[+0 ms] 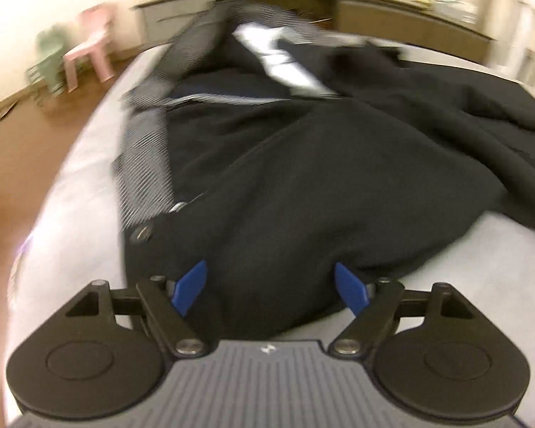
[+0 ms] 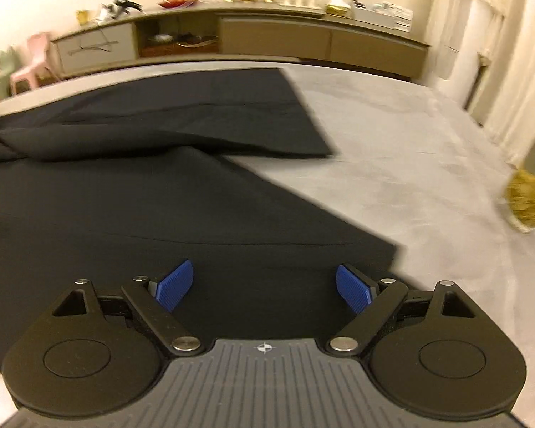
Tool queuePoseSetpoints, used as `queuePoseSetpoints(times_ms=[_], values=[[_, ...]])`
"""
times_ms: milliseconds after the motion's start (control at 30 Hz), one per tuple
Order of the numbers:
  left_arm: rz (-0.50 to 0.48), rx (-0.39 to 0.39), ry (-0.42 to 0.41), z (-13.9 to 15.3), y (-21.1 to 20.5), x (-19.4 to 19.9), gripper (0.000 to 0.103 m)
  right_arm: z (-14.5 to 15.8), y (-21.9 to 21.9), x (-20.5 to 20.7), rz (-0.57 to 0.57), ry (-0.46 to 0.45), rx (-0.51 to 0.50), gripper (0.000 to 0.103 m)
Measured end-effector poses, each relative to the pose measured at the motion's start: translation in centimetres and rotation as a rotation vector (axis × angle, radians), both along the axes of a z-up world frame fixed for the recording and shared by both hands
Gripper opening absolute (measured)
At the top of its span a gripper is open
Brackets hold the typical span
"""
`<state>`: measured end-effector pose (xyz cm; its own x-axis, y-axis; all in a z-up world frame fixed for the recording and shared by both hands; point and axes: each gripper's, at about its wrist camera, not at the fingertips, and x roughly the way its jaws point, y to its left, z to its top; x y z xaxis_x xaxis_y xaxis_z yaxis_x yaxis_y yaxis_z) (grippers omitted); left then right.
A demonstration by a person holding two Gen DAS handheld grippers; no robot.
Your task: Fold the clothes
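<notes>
A pair of black trousers (image 1: 303, 185) lies crumpled on a grey bed (image 1: 446, 267). Its waist end is turned open, showing striped lining (image 1: 142, 164) and a metal button (image 1: 141, 232). My left gripper (image 1: 271, 285) is open just above the near edge of the cloth. A bulge of black fabric sits between its blue pads (image 1: 190, 287), which are not pressing on it. In the right wrist view the trousers (image 2: 125, 221) lie flatter, with one leg (image 2: 196, 114) stretched out behind the other. My right gripper (image 2: 265, 285) hovers open over the nearer leg's hem, holding nothing.
Bare grey bed (image 2: 410, 160) spreads to the right of the trousers. A long low sideboard (image 2: 267, 39) with clutter on top runs along the far wall. A pink chair (image 1: 89, 42) stands on the brown floor (image 1: 25, 149) to the left. Pale curtains (image 2: 481, 53) hang at the right.
</notes>
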<state>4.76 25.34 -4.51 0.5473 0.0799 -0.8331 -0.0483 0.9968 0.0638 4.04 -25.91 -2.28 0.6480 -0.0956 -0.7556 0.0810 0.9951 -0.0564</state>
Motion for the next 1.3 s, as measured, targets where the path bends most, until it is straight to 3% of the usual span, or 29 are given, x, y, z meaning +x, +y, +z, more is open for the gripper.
queuePoseSetpoints(times_ms=[167,267,367,500,600,700,800,867,900,967,1000,1100,1167,1200,1300], values=[[0.232,0.145,0.028,0.9,4.4,-1.0,0.084,-0.4,-4.7,0.0,-0.093,0.002,0.060,0.095],[0.292,0.184,-0.012,2.6,4.7,-1.9,0.073,0.0,-5.8,-1.0,-0.129,-0.012,0.118,0.094],[0.296,0.042,-0.144,5.3,4.8,-3.0,0.080,2.2,-8.2,-4.2,-0.237,-0.100,0.202,0.095],[0.299,-0.126,-0.192,6.4,4.9,-2.7,0.080,3.0,-10.9,-8.3,-0.339,-0.119,0.278,0.095],[0.275,-0.181,-0.179,6.1,4.2,-1.7,0.080,1.6,-11.5,-9.5,-0.368,-0.065,0.311,0.095],[0.236,-0.187,-0.170,6.1,2.6,-1.5,0.080,0.8,-10.8,-8.9,-0.320,-0.044,0.263,0.093],[0.215,-0.185,-0.164,5.3,1.8,-1.7,0.080,0.5,-9.6,-7.7,-0.256,-0.032,0.148,0.075],[0.215,-0.194,-0.158,5.1,1.7,-1.5,0.080,0.4,-8.7,-7.0,-0.202,-0.037,0.085,0.040],[0.216,-0.192,-0.158,5.1,1.7,-1.4,0.080,0.6,-8.4,-6.6,-0.176,-0.040,0.101,0.007],[0.222,-0.199,-0.154,5.0,1.9,-1.3,0.079,1.1,-7.7,-5.7,-0.137,-0.066,0.103,0.004],[0.225,-0.201,-0.152,4.9,1.9,-1.3,0.079,2.2,-6.9,-5.4,-0.115,-0.132,0.067,0.004],[0.226,-0.195,-0.139,4.7,2.0,-1.4,0.079,10.0,-4.8,-8.4,-0.047,-0.624,0.050,0.003],[0.219,-0.189,-0.122,4.4,2.1,-1.7,0.079,12.2,-4.1,-9.5,-0.053,-0.703,0.023,0.003],[0.214,-0.188,-0.111,4.2,2.2,-1.8,0.079,12.5,-4.1,-9.5,-0.069,-0.696,0.018,0.002],[0.195,-0.178,-0.073,3.5,2.5,-2.1,0.079,8.2,-7.0,-7.4,-0.208,-0.393,0.079,0.000]])
